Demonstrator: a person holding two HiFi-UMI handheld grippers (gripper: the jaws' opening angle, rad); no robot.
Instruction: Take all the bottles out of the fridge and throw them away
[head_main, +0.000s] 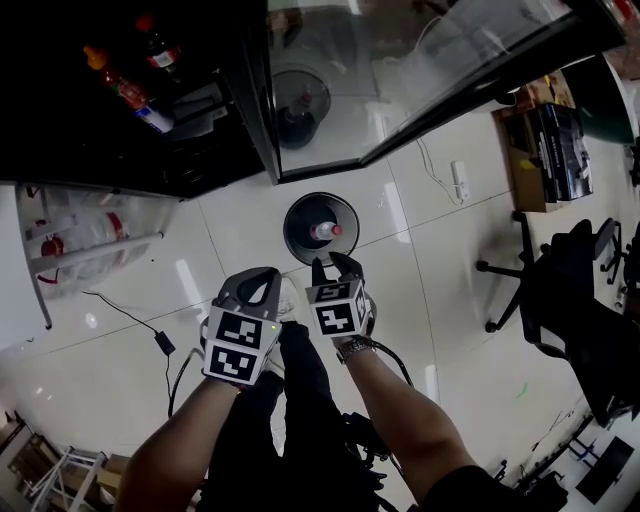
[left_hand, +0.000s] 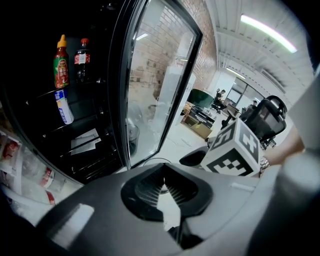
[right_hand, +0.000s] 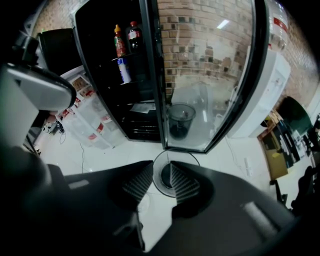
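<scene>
The black fridge (head_main: 120, 110) stands open at the upper left. On its shelf are a red sauce bottle with an orange cap (head_main: 118, 85), a dark cola bottle (head_main: 158, 48) and a small white-and-blue bottle (head_main: 155, 120). All three also show in the left gripper view: the sauce bottle (left_hand: 61, 62), the cola bottle (left_hand: 82, 60) and the white-and-blue one (left_hand: 63, 106). A round black bin (head_main: 300, 215) on the floor holds a bottle with a red cap (head_main: 325, 232). My right gripper (head_main: 335, 262) hangs just above the bin (right_hand: 175, 154), open and empty. My left gripper (head_main: 268, 275) is beside it, its tips together, holding nothing.
The glass fridge door (head_main: 420, 70) swings out over the floor, with a second dark bin (head_main: 298, 105) seen through it. A clear plastic drawer (head_main: 80, 235) lies at the left, a cable (head_main: 150, 330) trails on the tiles, and an office chair (head_main: 560, 290) and boxes (head_main: 545, 150) stand at the right.
</scene>
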